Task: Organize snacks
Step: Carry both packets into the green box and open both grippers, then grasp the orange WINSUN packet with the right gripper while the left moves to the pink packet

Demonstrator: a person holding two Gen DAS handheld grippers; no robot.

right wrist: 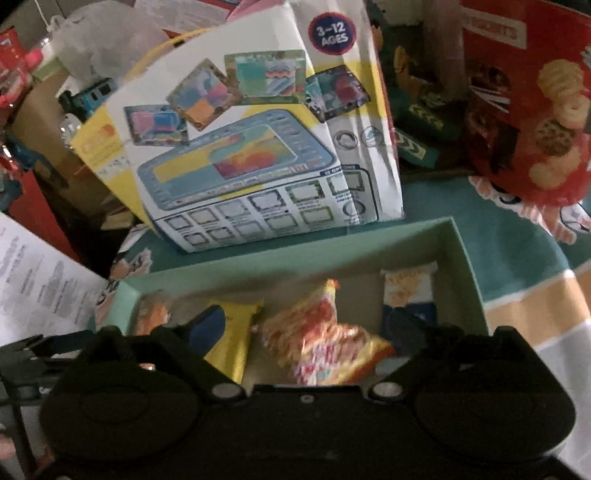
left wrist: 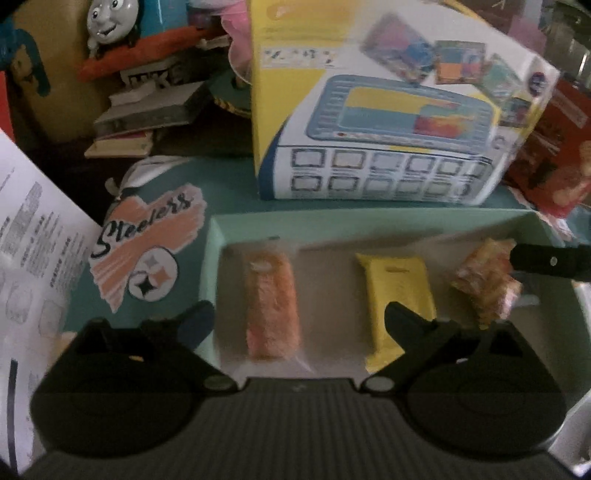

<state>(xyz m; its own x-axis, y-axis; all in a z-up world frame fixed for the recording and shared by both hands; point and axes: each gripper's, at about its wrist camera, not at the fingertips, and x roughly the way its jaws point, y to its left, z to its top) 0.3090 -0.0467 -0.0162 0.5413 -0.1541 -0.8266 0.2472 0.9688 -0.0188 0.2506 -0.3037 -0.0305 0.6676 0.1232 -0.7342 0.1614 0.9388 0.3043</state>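
Two spread grippers, four snacks, one box

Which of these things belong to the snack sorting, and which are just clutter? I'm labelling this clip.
Job:
green box
orange snack
yellow packet
orange-patterned packet
white and blue packet

Lying about:
toy box
red biscuit box
printed sheet
toy train face
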